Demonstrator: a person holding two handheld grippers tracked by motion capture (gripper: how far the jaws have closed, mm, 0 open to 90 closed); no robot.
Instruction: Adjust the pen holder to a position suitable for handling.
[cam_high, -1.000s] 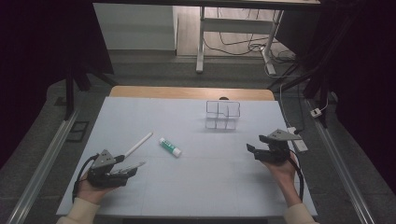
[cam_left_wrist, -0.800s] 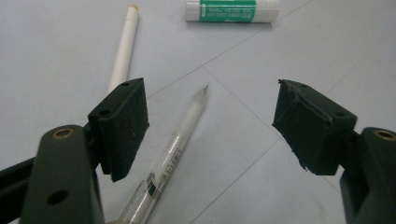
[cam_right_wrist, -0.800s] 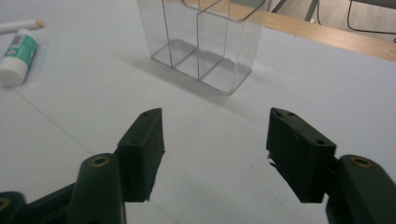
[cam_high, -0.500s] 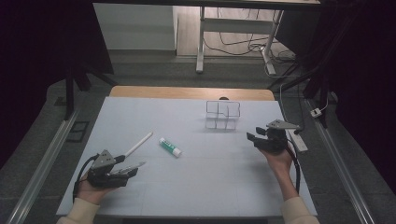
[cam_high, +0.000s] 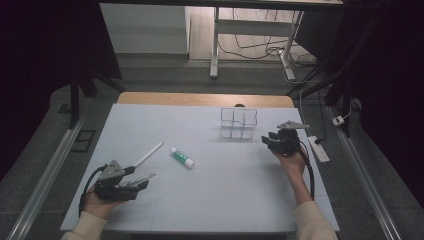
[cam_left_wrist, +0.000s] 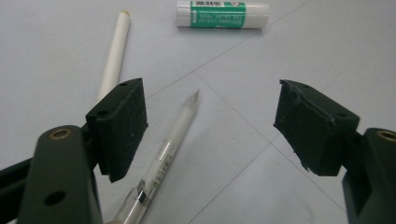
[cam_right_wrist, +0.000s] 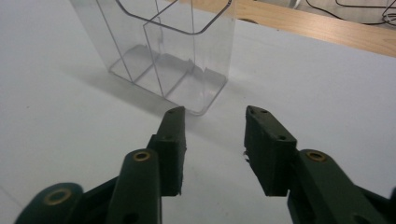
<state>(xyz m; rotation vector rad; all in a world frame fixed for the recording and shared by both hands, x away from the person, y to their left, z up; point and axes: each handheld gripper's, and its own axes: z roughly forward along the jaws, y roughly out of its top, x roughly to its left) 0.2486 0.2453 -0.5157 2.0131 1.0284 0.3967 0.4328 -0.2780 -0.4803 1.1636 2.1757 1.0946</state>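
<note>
While the right gripper (cam_high: 270, 141) hovers near the worktop's (cam_high: 225, 200) right edge, its jaws have just been closing w/ nothing between them; they stand part-open, a clear gap showing in the right gripper view (cam_right_wrist: 214, 122). Just ahead of the pads, apart from them, stands the organizer (cam_right_wrist: 163, 46): a clear hard-plastic box, upright, rounded corners, thin inner walls splitting it into compartments (glossy, see-through to the worktop). In the high view the organizer (cam_high: 238, 123) sits toward the far edge, right of centre, just left of that gripper.

The left gripper (cam_high: 142, 179) rests low near the near-left corner, jaws spread wide, gripping nothing. Its pads are matte black & rough-textured. Between them in the left gripper view (cam_left_wrist: 210, 105), closer to the left pad, lies a pen (cam_left_wrist: 163, 158): slim, translucent barrel, pointed tip; contact w/ the pad can't be told. Beyond it lies a white marker (cam_left_wrist: 113, 53), a smooth cylinder, and a glue stick (cam_left_wrist: 222, 14), a white tube w/ a green label. The worktop is pale, matte, w/ faint grid lines.
</note>
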